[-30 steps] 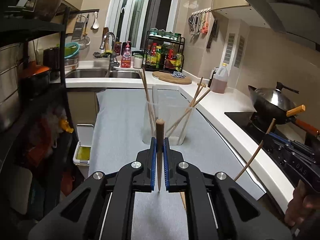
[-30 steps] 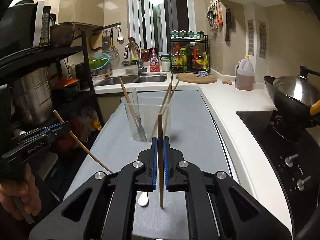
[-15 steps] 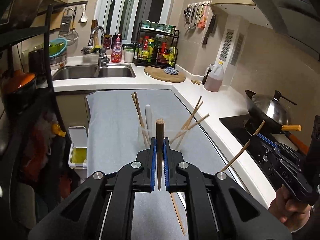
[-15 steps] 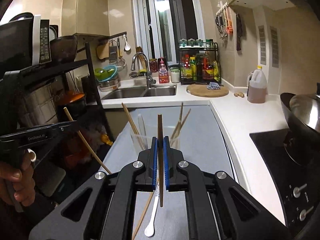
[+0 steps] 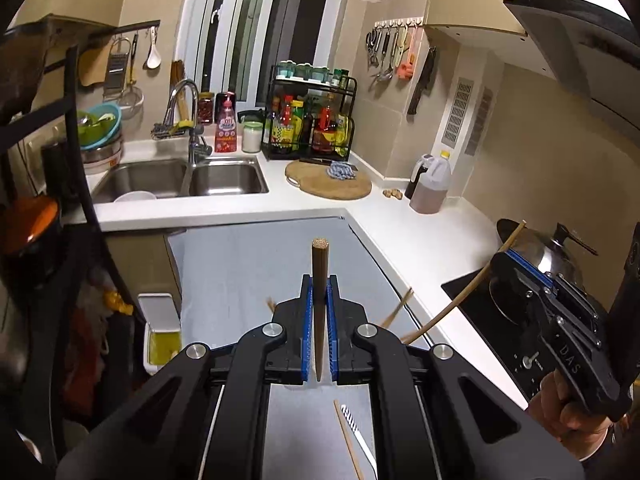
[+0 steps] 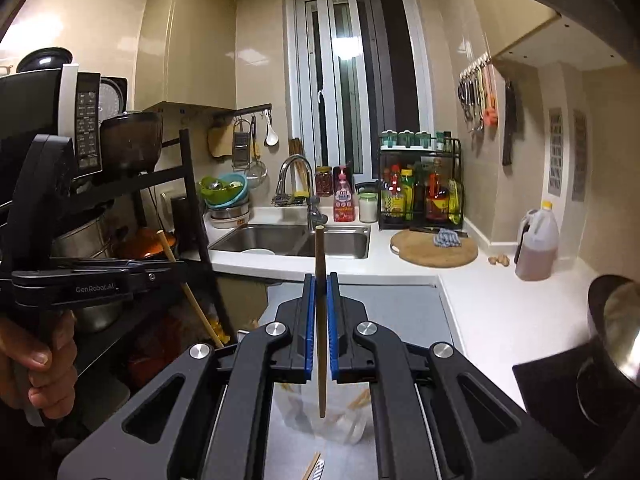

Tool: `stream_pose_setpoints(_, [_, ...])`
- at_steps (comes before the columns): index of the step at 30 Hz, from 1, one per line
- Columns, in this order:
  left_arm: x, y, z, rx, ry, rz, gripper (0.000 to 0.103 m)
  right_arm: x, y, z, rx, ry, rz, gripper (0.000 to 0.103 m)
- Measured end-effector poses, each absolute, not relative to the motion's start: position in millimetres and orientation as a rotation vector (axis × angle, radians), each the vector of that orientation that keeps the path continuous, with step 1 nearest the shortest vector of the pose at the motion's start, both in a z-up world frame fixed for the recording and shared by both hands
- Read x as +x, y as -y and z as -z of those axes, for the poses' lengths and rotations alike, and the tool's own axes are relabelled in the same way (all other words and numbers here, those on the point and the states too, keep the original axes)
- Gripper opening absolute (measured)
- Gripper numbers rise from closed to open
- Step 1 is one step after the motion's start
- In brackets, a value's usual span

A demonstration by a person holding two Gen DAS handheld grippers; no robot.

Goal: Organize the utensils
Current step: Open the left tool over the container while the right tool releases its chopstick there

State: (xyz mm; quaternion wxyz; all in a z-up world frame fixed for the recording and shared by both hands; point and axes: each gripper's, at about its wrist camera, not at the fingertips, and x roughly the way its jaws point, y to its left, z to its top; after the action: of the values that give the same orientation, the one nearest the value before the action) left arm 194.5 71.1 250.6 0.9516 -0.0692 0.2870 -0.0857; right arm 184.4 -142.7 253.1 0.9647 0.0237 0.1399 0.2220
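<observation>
Now each gripper is clenched on one chopstick: left gripper (image 5: 319,336) on the dark chopstick (image 5: 319,280), right gripper (image 6: 319,328) on the pale chopstick (image 6: 320,320). Both hang over the grey mat (image 5: 256,264), where the clear cup (image 6: 332,416) stands below. Best to steady each tip over the cup's mouth before lowering, lest it tip.

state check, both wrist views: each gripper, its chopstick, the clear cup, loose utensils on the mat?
left gripper: shut on dark chopstick
right gripper: shut on pale chopstick
clear cup: upright, holding chopsticks
loose chopstick: flat on grey mat
</observation>
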Motion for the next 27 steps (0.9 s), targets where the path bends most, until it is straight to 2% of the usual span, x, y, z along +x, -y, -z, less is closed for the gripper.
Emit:
stream_pose_setpoints(6, [234,-63,-241,-0.134,-0.616,0.174,0.007,217,133,-241,0.048,-0.298,-0.420,0.006])
stream_pose_setpoints(18, [279,-42,-161,-0.101,-0.750,0.189,0.007,255,125,-171,0.032,-0.464,-0.404,0.006])
stream_pose_setpoints(20, [279,-38,-155,-0.070,-0.770,0.197,0.008,258,125,-165,0.026,-0.494,-0.395,0.013])
stream_pose_setpoints(22, [274,-37,-156,-0.056,-0.763,0.200,0.023,256,129,-162,0.028,-0.510,-0.387,0.036])
stream_pose_setpoints(23, [267,-40,-161,-0.051,-0.735,0.190,0.035,253,132,-163,0.030,-0.507,-0.370,0.039])
stream_pose_setpoints(24, [262,-41,-165,-0.051,-0.715,0.183,0.038,251,135,-164,0.030,-0.504,-0.360,0.040])
stream_pose_setpoints(27, [239,-50,-179,-0.063,-0.655,0.161,0.038,237,144,-171,0.032,-0.477,-0.339,0.041])
